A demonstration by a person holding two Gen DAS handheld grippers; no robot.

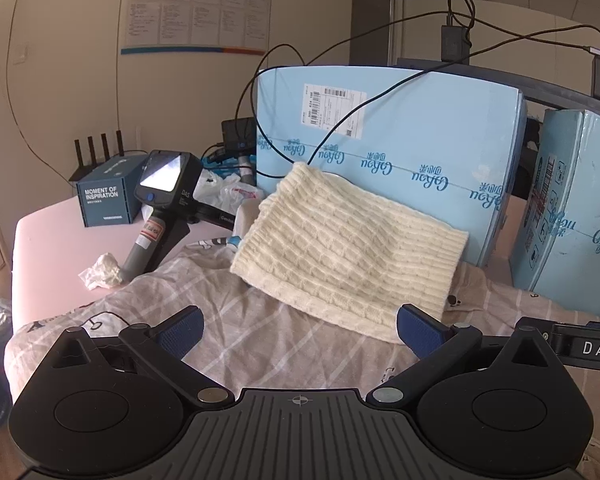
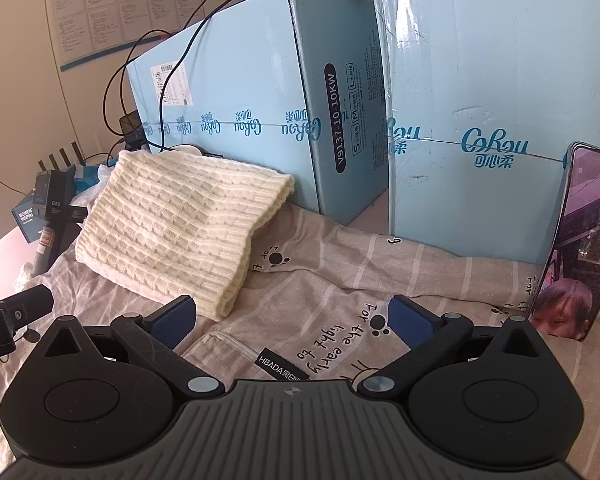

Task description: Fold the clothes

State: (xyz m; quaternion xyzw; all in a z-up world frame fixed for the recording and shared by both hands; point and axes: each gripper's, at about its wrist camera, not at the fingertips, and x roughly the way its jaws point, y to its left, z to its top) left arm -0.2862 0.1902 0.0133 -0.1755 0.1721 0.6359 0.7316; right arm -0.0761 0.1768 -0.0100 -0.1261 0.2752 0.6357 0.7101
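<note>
Both my grippers spread wide, holding nothing.

My left gripper [image 1: 300, 330] and right gripper [image 2: 292, 318] hover over the striped bedsheet [image 2: 340, 272]; the folded cream knit sweater [image 1: 340, 244] lies just ahead, leaning against the blue box [image 1: 420, 120].

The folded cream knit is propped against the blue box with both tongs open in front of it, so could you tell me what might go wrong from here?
1. The cream knit leans on the blue box, so a nudge may slide it or undo the fold.
2. A black cable hangs at its top edge; lifting could snag it.
3. The phone stands upright near the right tongs and may tip over.
</note>
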